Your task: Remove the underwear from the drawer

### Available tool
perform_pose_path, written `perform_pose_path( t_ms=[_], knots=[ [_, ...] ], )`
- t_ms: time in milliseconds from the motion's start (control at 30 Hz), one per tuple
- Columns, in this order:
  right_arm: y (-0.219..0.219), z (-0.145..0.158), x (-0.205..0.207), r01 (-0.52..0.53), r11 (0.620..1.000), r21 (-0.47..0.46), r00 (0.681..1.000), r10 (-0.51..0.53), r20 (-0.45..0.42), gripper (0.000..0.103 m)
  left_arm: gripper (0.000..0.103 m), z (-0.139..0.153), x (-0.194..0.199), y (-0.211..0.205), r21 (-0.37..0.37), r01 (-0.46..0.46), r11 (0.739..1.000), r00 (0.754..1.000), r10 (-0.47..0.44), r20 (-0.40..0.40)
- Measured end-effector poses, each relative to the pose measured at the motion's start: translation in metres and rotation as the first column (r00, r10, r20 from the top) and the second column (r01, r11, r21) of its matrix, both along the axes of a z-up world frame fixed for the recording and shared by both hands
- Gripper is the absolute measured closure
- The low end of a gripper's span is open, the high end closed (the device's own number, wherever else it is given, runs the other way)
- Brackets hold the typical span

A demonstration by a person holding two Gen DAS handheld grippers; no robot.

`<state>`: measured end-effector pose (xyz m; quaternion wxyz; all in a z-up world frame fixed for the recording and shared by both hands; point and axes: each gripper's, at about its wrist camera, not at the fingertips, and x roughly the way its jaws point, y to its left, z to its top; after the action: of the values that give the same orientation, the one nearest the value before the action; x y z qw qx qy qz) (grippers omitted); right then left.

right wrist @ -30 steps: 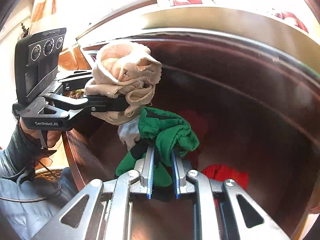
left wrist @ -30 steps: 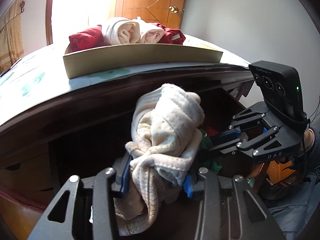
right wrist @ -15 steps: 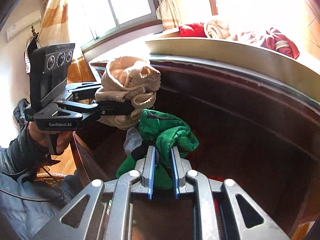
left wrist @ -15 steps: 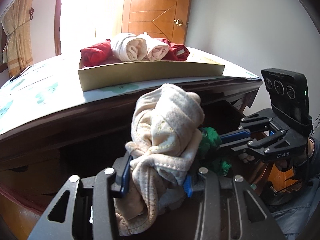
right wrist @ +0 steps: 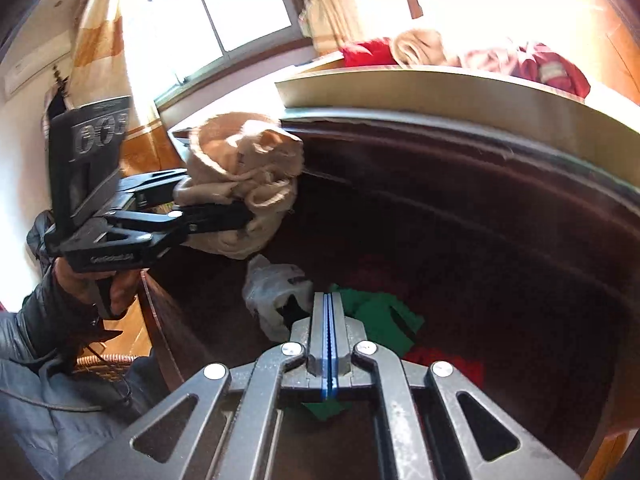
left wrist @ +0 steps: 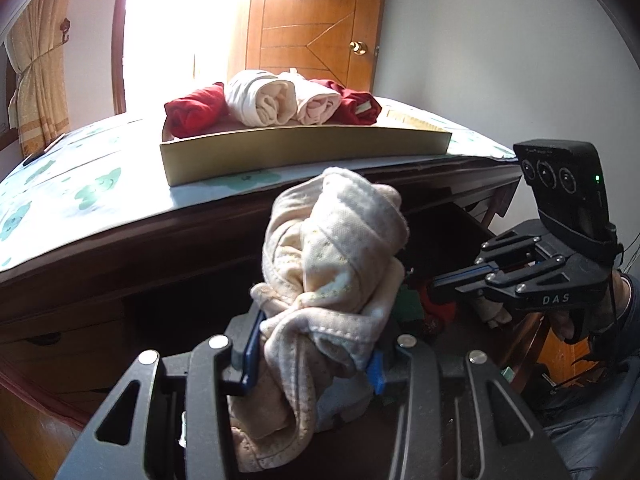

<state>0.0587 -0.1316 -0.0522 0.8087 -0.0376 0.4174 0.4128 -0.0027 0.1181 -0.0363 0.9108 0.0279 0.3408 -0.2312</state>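
Observation:
My left gripper (left wrist: pixel 312 356) is shut on a bundled cream underwear (left wrist: pixel 336 248), holding it up in front of the open dark wooden drawer (right wrist: pixel 480 240). The right wrist view shows that left gripper (right wrist: pixel 224 200) at the left with the cream underwear (right wrist: pixel 240 160) in it. My right gripper (right wrist: pixel 328 300) is over the drawer, its jaws closing with the blue pads together and no cloth visible between them. Green underwear (right wrist: pixel 380 316) lies just beneath and beyond its fingers. In the left wrist view the right gripper (left wrist: pixel 436 282) reaches in from the right.
A gold tray (left wrist: pixel 304 148) on the dresser top holds rolled red and cream garments (left wrist: pixel 272 100). A white-grey garment (right wrist: pixel 272 292) and a red one (right wrist: pixel 452 364) lie in the drawer. A person's hand (right wrist: pixel 88 284) and sleeve are at the left, a wooden door (left wrist: pixel 312 36) behind.
The right jaws have shut completely and the green underwear has left them, now lying lower in the drawer. The left gripper still holds the cream underwear. Both views show more of the room above.

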Motion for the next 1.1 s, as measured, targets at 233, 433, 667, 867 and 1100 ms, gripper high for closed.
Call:
perform_pose_path(
  t_ms=[233, 433, 667, 867, 1100],
  knots=[
    [0.021, -0.008, 0.011, -0.013, 0.988, -0.152, 0.996, -0.001, -0.091, 0.024, 0.063, -0.001, 0.002, -0.002, 0.0, 0.004, 1.0, 1.0, -0.004, -0.01],
    [0.053, -0.027, 0.022, -0.096, 0.95, -0.297, 0.985, 0.049, -0.163, 0.024, 0.063, -0.002, 0.001, -0.002, -0.001, 0.007, 1.0, 1.0, -0.007, -0.012],
    [0.068, -0.048, 0.037, -0.19, 0.905, -0.381, 0.954, 0.078, -0.291, 0.025, 0.063, -0.002, 0.001, -0.003, -0.002, 0.012, 1.0, 1.0, -0.012, -0.016],
    [0.062, -0.041, 0.034, -0.208, 0.92, -0.332, 0.958, 0.122, -0.261, 0.085, 0.063, 0.0, -0.002, -0.001, -0.01, 0.002, 1.0, 1.0, -0.002, 0.004],
    [0.046, -0.017, 0.02, -0.164, 0.943, -0.289, 0.984, 0.135, -0.119, 0.087, 0.063, 0.001, -0.004, 0.002, -0.016, -0.012, 1.0, 1.0, 0.012, 0.012]
  ],
)
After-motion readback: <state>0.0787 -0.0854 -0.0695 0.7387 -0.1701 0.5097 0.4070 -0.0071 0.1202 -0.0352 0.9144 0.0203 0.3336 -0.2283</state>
